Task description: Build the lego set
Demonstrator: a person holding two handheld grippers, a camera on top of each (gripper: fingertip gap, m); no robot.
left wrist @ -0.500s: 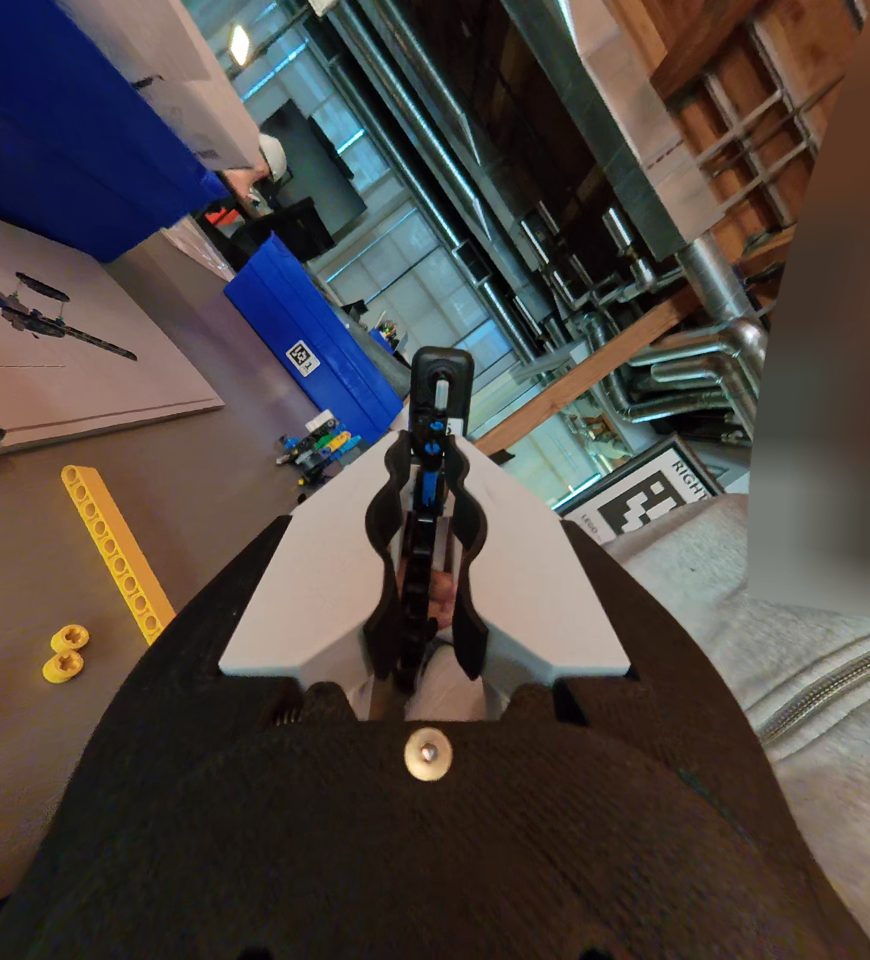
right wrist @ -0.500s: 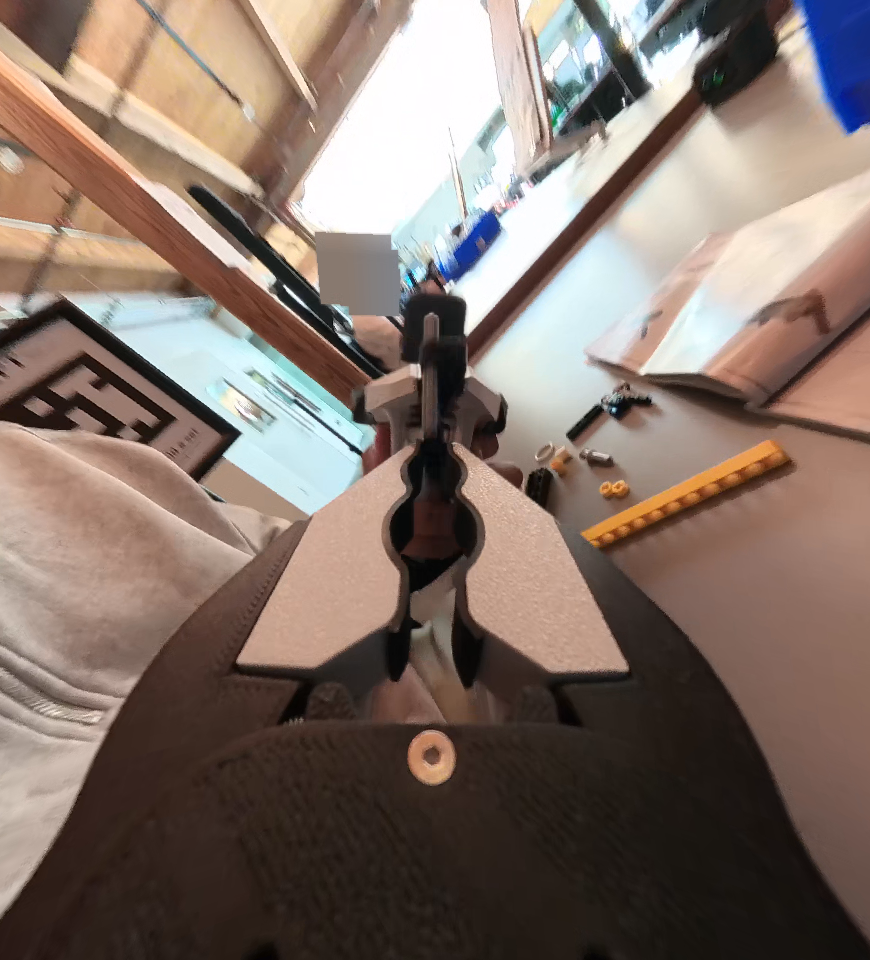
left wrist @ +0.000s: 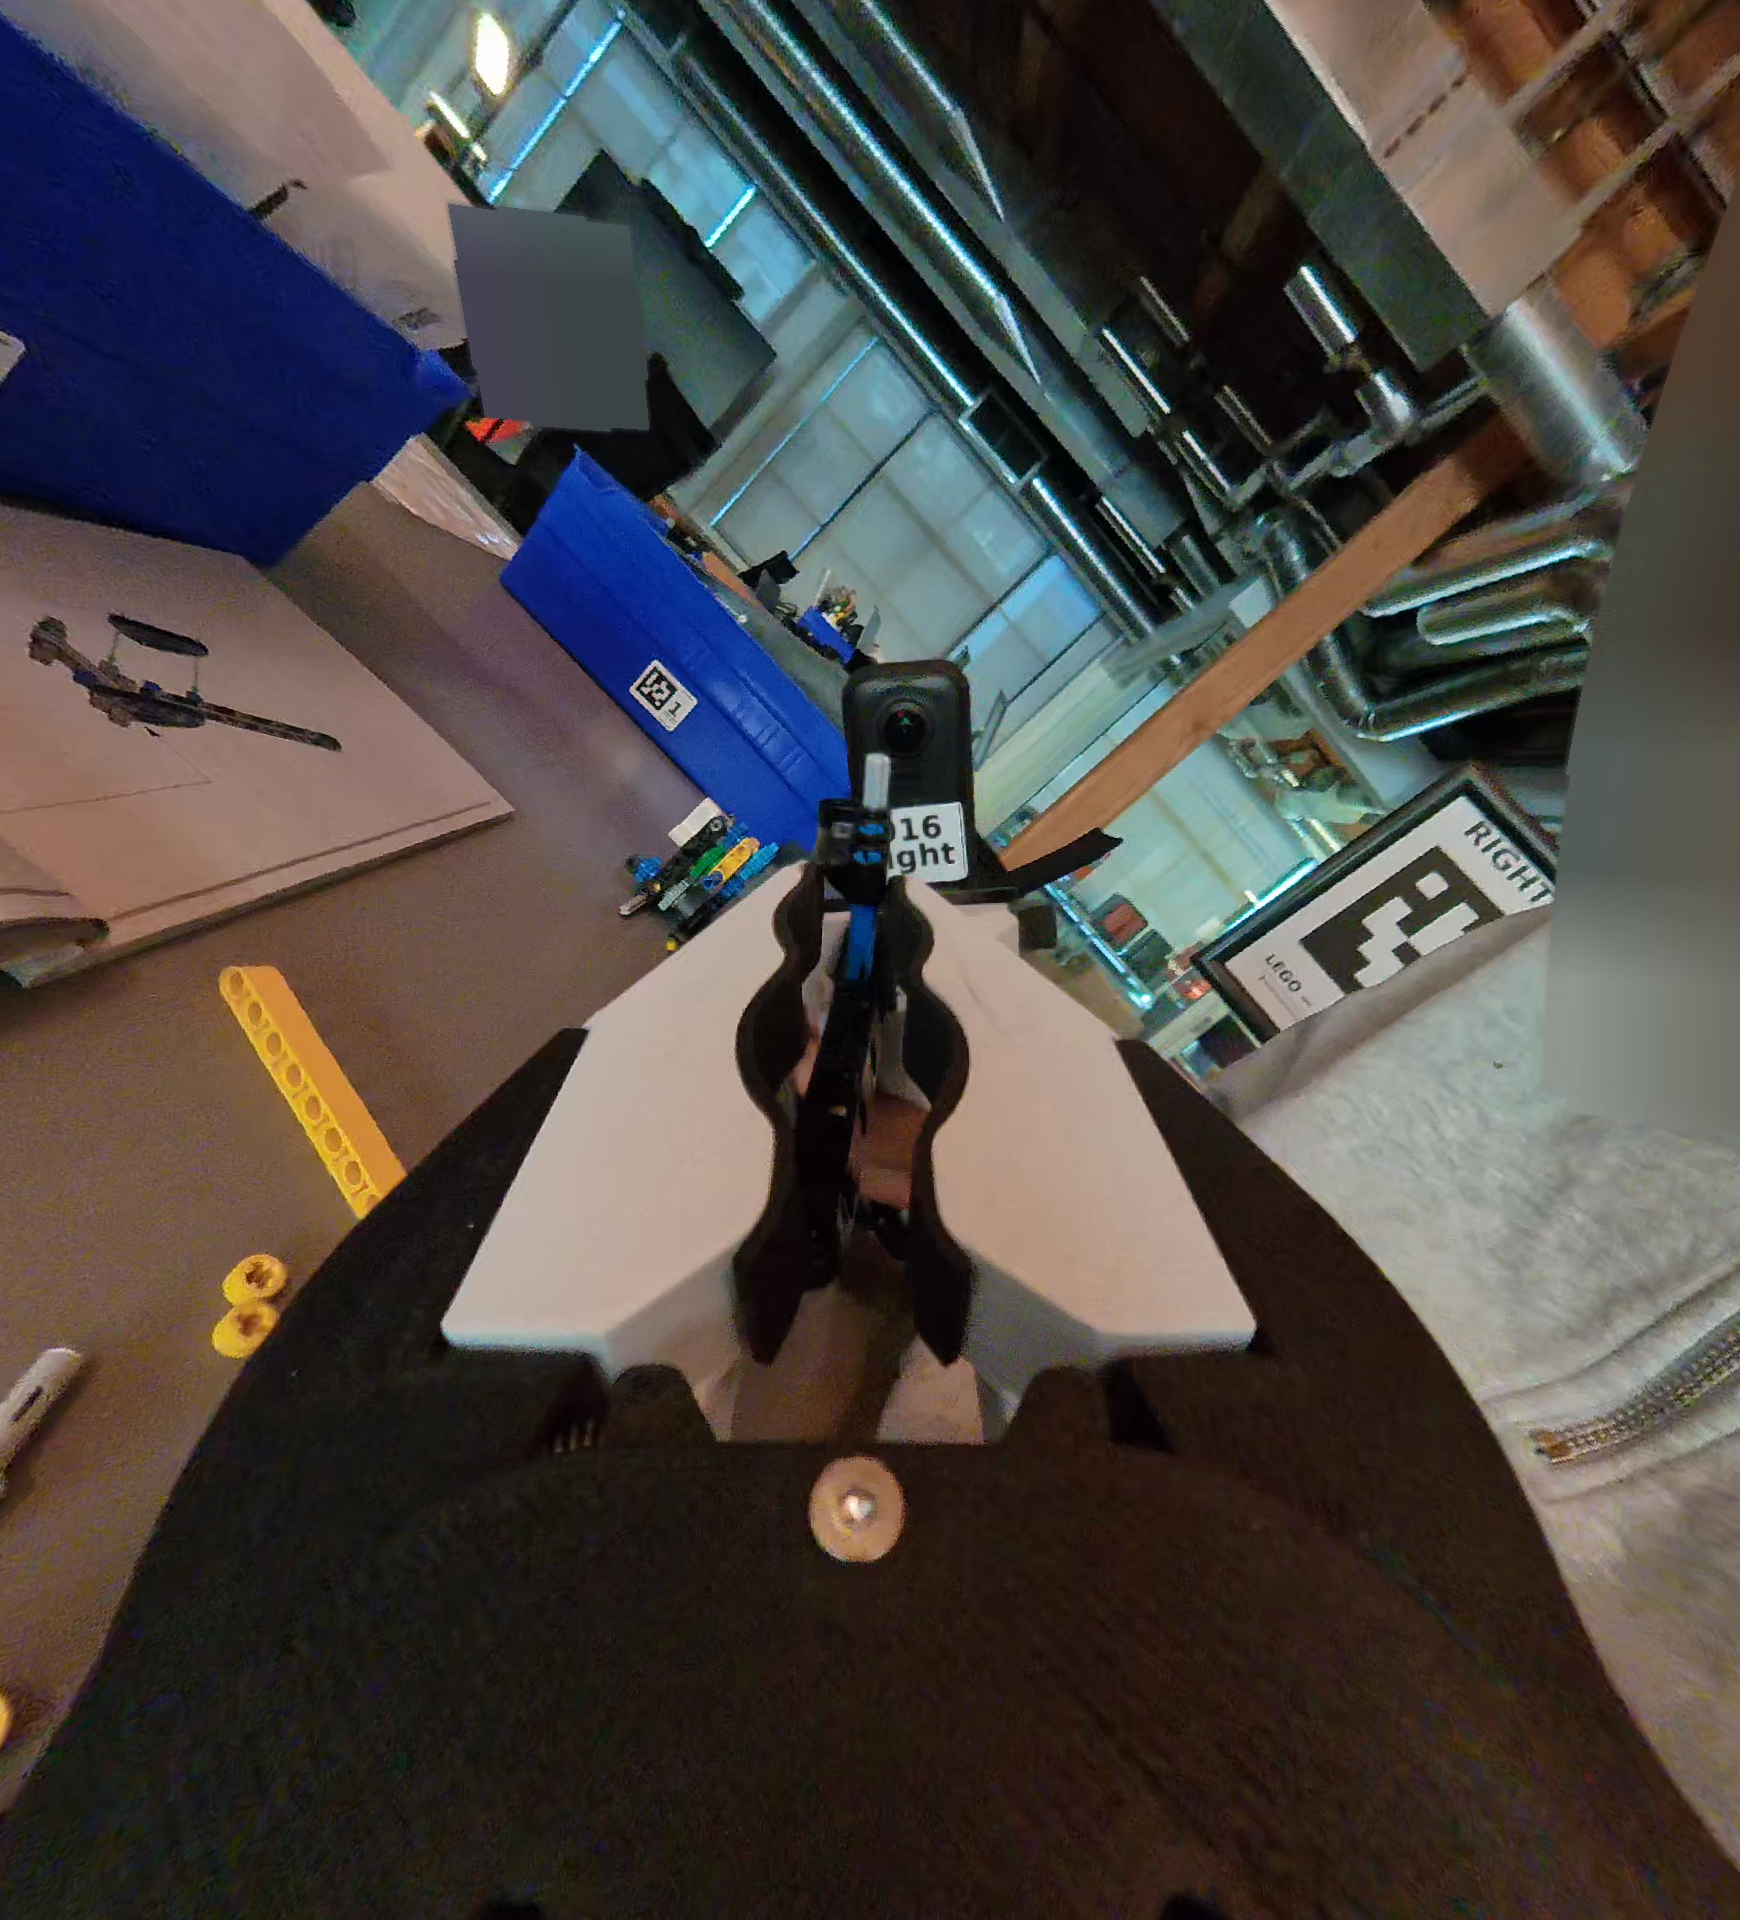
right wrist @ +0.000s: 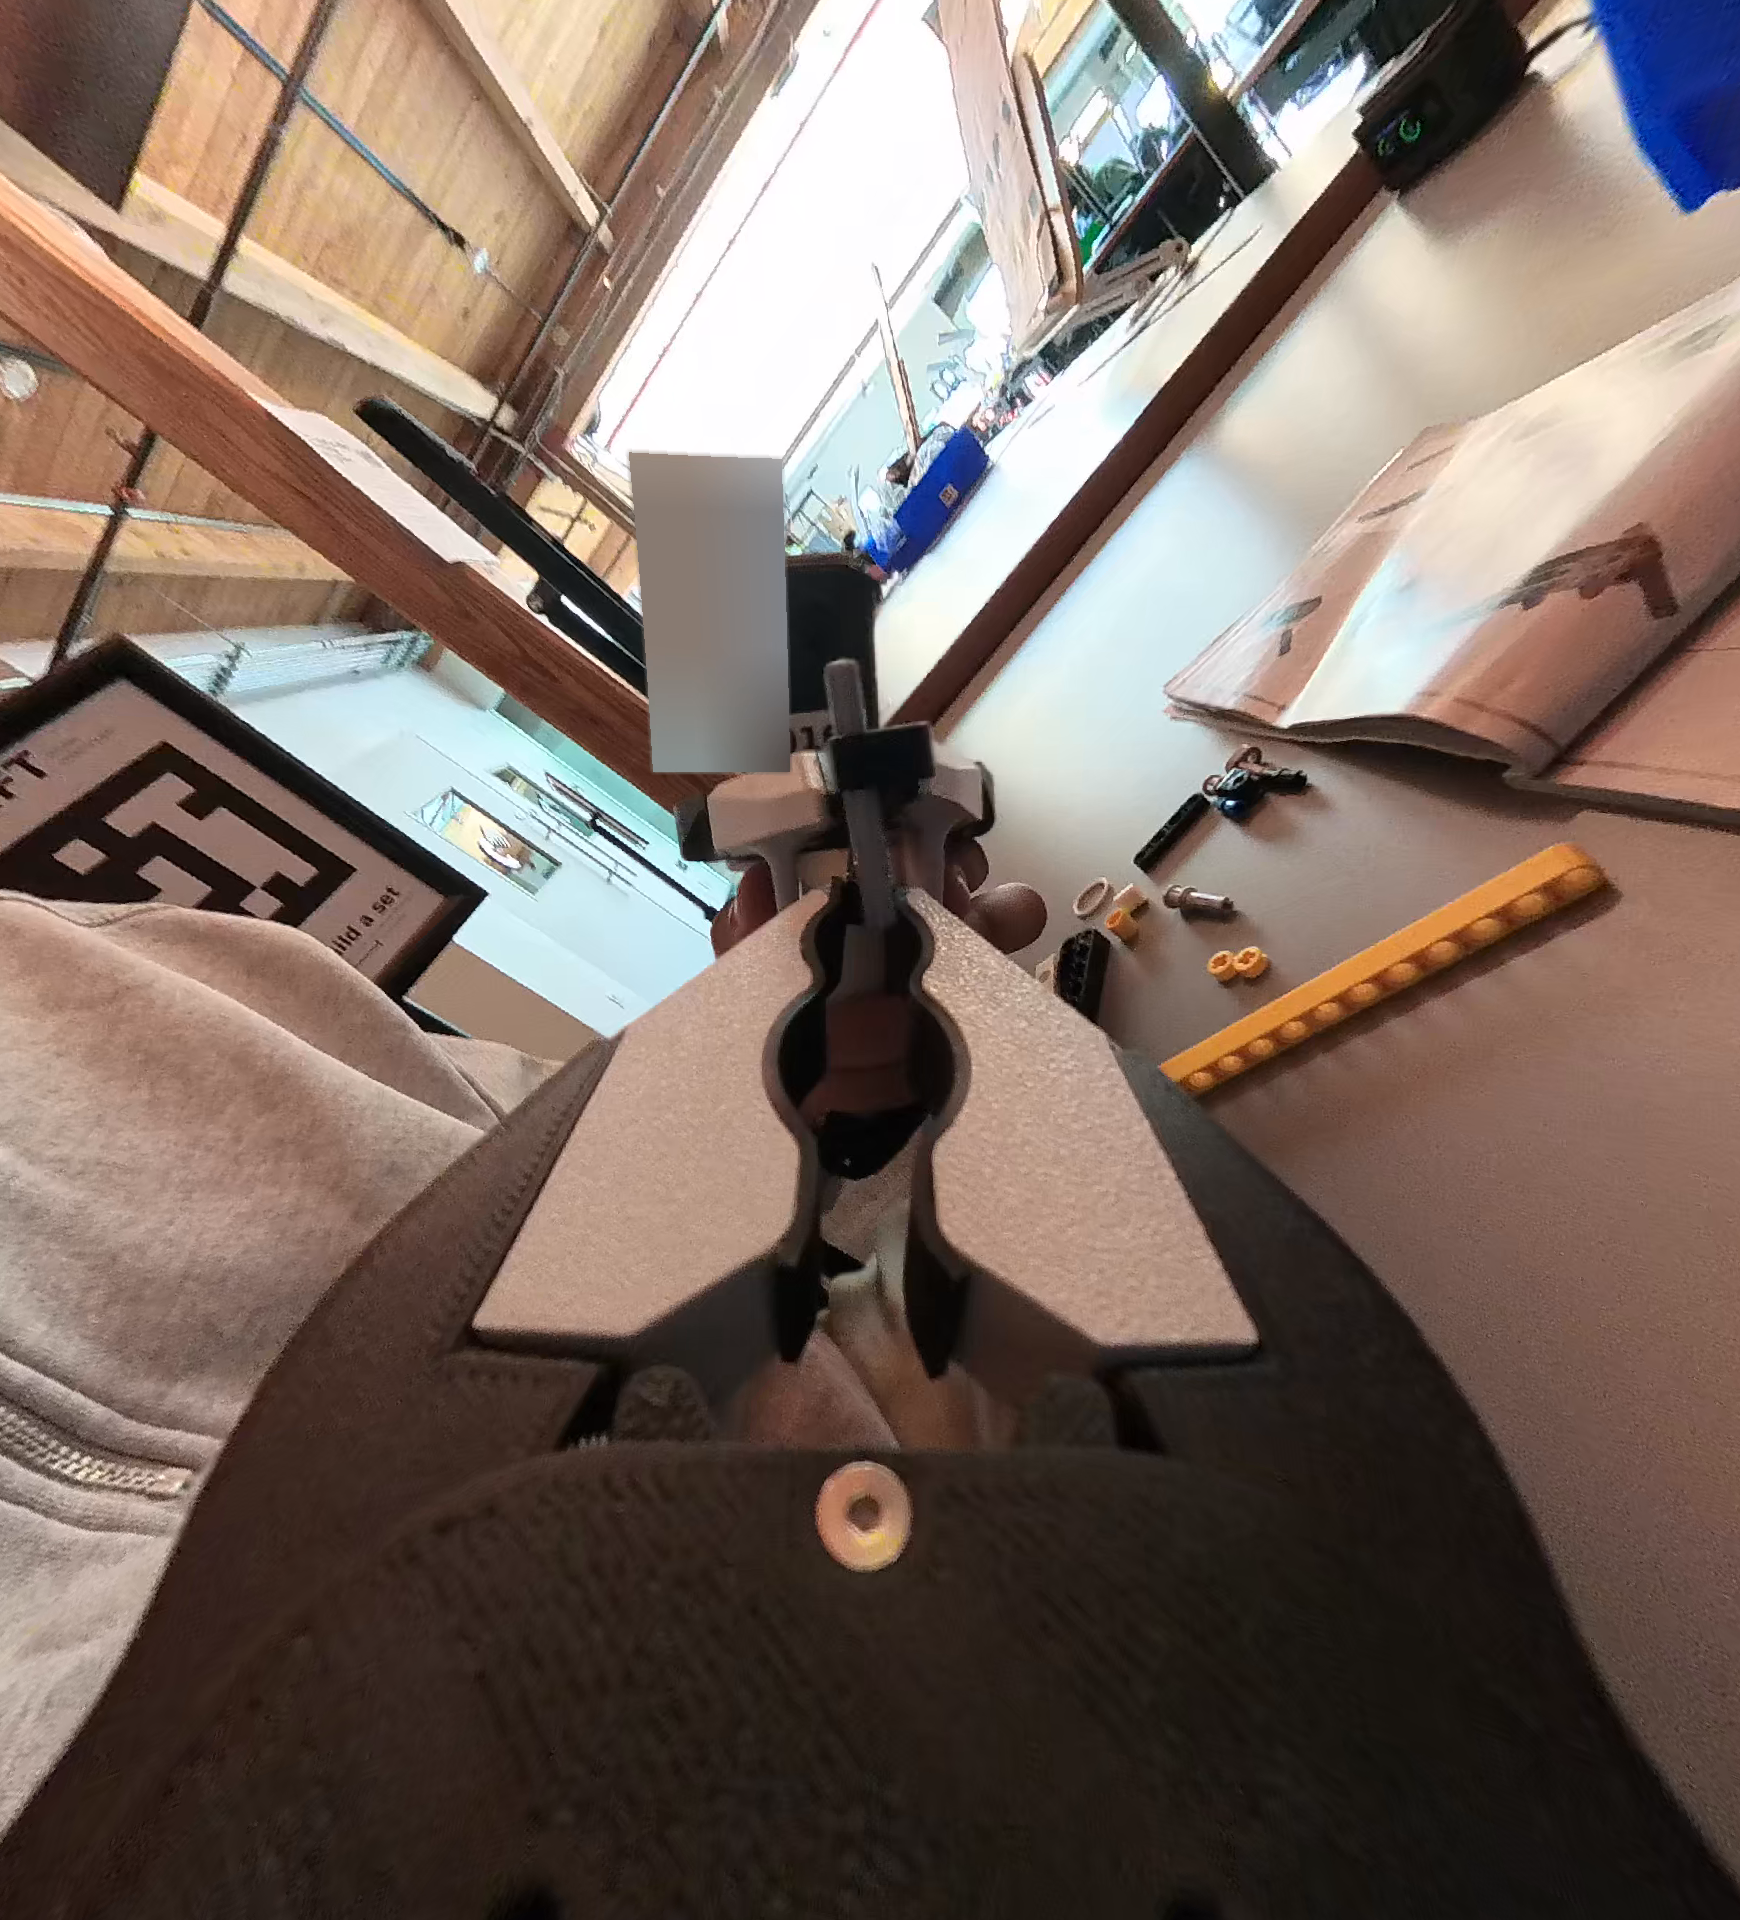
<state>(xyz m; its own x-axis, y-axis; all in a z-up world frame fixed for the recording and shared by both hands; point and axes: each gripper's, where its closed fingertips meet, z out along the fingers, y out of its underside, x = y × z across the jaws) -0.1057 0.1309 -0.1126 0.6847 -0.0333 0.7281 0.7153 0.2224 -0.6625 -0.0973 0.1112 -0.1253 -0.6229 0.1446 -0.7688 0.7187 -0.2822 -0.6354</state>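
Left gripper [left wrist: 850, 997] clamps the black-and-blue beam assembly [left wrist: 845, 1049]; right gripper [right wrist: 871, 935] pinches the grey axle [right wrist: 864, 821] — aligned nose-to-nose, apparently for insertion.

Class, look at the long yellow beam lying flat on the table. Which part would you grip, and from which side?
Grip the yellow beam near its middle, from above, with a hand-held gripper's fingers across its narrow width. It lies flat on the table with both long edges free, and a mid-length hold should keep it from tipping.

black-and-blue lego assembly [left wrist: 850, 997] held off the table, grey axle [right wrist: 861, 821] protruding
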